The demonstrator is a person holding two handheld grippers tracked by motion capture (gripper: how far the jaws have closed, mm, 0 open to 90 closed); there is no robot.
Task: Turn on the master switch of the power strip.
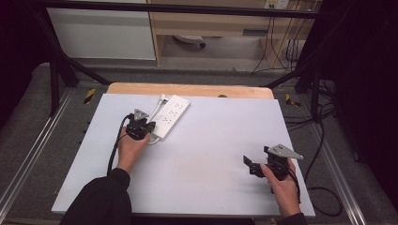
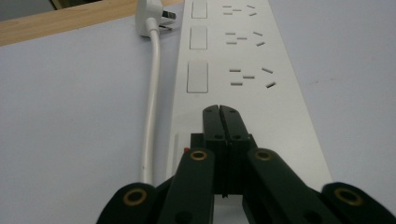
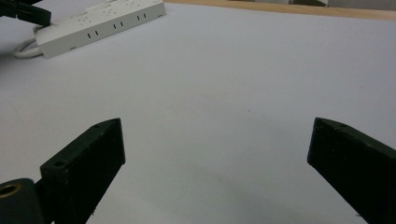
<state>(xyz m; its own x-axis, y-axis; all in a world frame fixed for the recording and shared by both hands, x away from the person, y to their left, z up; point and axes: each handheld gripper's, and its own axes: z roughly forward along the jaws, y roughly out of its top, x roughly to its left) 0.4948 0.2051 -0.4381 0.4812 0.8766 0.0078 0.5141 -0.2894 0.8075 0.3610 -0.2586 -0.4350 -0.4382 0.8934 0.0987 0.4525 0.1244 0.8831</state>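
A: Right gripper [image 1: 256, 165], nearest item: black, jaws spread wide with nothing between them, held over bare worktop [image 1: 211, 154] at the near right corner. Condition of the surface?

B: Worktop: flat, matt, pale grey-white sheet, rectangular, laid over a wooden board whose light edge shows along the far side. Wide open stretch across the middle and right.

A: Next entry, left gripper [image 1: 141, 127]?

B: Black, jaws pressed together with nothing between them, tips [image 2: 219, 112] resting over the near end of the power strip [image 1: 171, 115]. Grey three-cornered plate on top, black cable trailing back along the sleeve.

A: Power strip, then.

B: White plastic, long and rectangular, smooth, lying flat at the far left of the worktop, angled toward the far edge. Row of socket slots and square switches [image 2: 197, 77]. White round cord [image 2: 152, 93] runs alongside it to a white plug [image 2: 152, 18] near the wooden edge.

A: Surroundings?

B: Grey carpeted floor, black frame legs, cables on the right, a light wooden cabinet beyond.
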